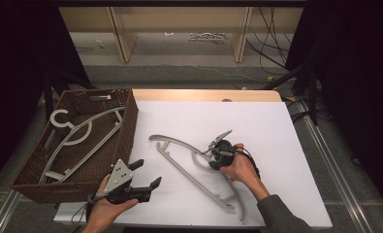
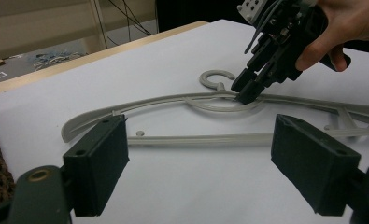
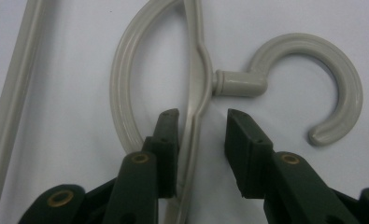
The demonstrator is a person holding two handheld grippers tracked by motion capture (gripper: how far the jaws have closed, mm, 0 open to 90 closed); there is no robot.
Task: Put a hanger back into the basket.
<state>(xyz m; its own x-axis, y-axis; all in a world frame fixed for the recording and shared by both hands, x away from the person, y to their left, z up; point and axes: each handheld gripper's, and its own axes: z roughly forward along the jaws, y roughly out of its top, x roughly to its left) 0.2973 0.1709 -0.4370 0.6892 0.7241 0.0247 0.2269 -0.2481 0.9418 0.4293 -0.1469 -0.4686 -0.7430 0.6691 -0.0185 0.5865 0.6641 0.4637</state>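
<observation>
Grey hanger [image 1: 199,170] lies flat on the white sheet [image 1: 276,126], mid-table, hook [image 3: 308,84] toward your right hand. Your right gripper [image 3: 198,126] is down on its top bar just beside the hook; jaws straddle the bar, one pad touching it, the other with a gap, not clamped. Your left gripper [image 1: 140,177] hovers near the basket [image 1: 126,131], jaws wide apart, nothing between. A second hanger [image 1: 77,141] lies in the basket.
</observation>
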